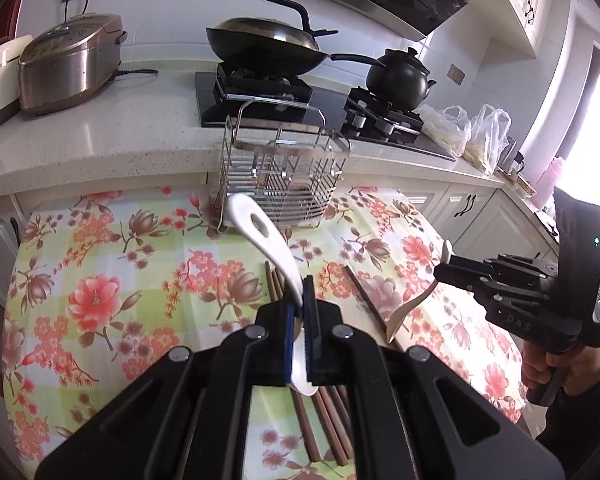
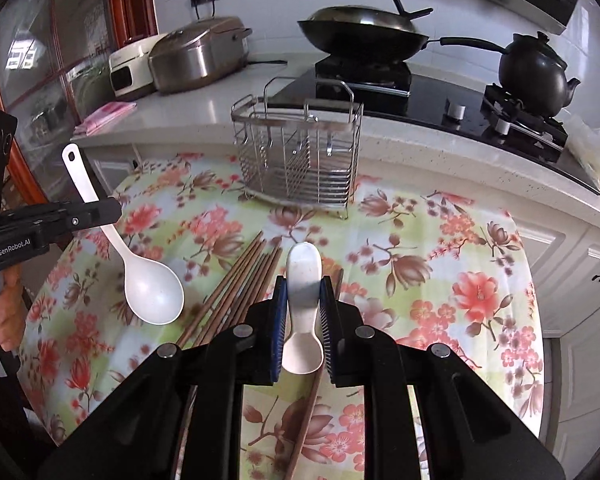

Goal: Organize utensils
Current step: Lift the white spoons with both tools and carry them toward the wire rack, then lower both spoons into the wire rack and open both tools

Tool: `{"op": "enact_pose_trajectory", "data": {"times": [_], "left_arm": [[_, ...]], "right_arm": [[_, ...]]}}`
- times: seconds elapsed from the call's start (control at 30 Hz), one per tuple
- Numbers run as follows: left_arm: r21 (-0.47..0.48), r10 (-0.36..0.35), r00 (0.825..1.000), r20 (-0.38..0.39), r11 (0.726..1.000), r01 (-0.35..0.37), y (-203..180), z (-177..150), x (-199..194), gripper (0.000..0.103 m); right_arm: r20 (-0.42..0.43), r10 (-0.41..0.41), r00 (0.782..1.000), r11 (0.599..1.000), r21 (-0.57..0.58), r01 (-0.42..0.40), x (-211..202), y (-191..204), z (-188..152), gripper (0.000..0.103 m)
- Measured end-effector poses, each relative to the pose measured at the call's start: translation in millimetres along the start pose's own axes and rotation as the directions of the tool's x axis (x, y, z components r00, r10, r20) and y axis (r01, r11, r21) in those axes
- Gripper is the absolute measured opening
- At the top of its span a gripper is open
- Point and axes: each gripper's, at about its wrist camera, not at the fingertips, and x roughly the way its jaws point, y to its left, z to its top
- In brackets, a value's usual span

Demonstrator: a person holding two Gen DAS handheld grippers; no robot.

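**Two white spoons held above the flowered table**

At the far left of the counter we see a rice cooker (image 2: 198, 54), with a wok (image 2: 364, 36) and a black kettle (image 2: 536, 76) on the stove further right.

Over the left side of the table, our left gripper (image 1: 299, 312) has its jaws drawn narrow onto the handle of a large white ladle (image 2: 140, 268). In the right wrist view the ladle hangs clear of the tablecloth (image 2: 440, 264), bowl low and the holed end of its handle up and to the far side.

Near the middle, a bundle of brown chopsticks (image 2: 236, 292) lies flat on the cloth, fanning towards the far side. Beyond them, at the far edge of the table, stands the empty wire utensil rack (image 2: 300, 152), upright against the counter.

To the right of the chopsticks, our right gripper (image 2: 303, 300) has its jaws closed narrow on a small white spoon (image 2: 303, 280), the blue pads (image 2: 279, 320) pressing both of its sides. The left wrist view shows that spoon lifted off the cloth, and a single chopstick (image 1: 370, 300) lying apart beneath it.
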Motion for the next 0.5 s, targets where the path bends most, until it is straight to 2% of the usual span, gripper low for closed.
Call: {"op": "enact_pose_trajectory", "data": {"times": [0.17,0.3,0.5], "left_arm": [[0.018,0.001,1.000,0.027,1.000,-0.001,-5,31,-6,0.004],[0.026,0.016,0.996,0.089,0.999,-0.018,-7,73,-17,0.004],[0.032,0.062,0.979,0.196,0.997,-0.070,-10,149,-24,0.004]], "right_arm": [[0.056,-0.006,0.998,1.000,0.020,0.005,-12,-9,38,0.017],[0.136,-0.034,0.990,0.999,0.027,0.031,-29,-16,89,0.017],[0.244,-0.044,0.969,0.999,0.034,0.037,-37,-18,165,0.017]]}}
